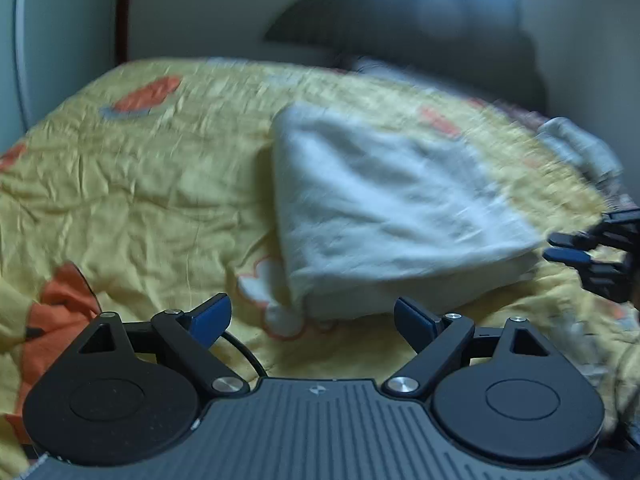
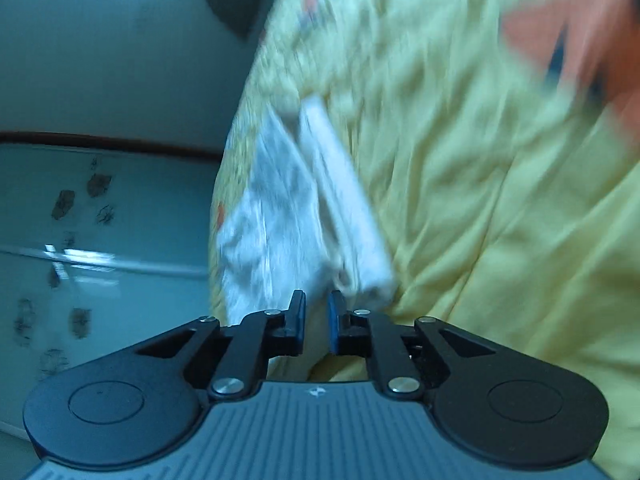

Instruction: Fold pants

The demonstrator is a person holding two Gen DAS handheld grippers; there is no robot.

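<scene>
The white pants (image 1: 384, 204) lie folded into a thick pad on the yellow bedspread (image 1: 140, 176). My left gripper (image 1: 312, 316) is open and empty, just short of the pad's near corner. My right gripper (image 2: 317, 320) has its jaws close together with a narrow gap, right at the corner of the pants (image 2: 304, 208); I cannot tell whether cloth is between them. It also shows in the left wrist view (image 1: 568, 248) at the pad's right corner. Both views are blurred.
The bedspread (image 2: 480, 200) has orange and white prints. A dark rounded shape (image 1: 420, 32) stands at the bed's far side by the wall. A grey cloth (image 1: 576, 148) lies at the far right edge. A cabinet with dark marks (image 2: 80, 208) stands beside the bed.
</scene>
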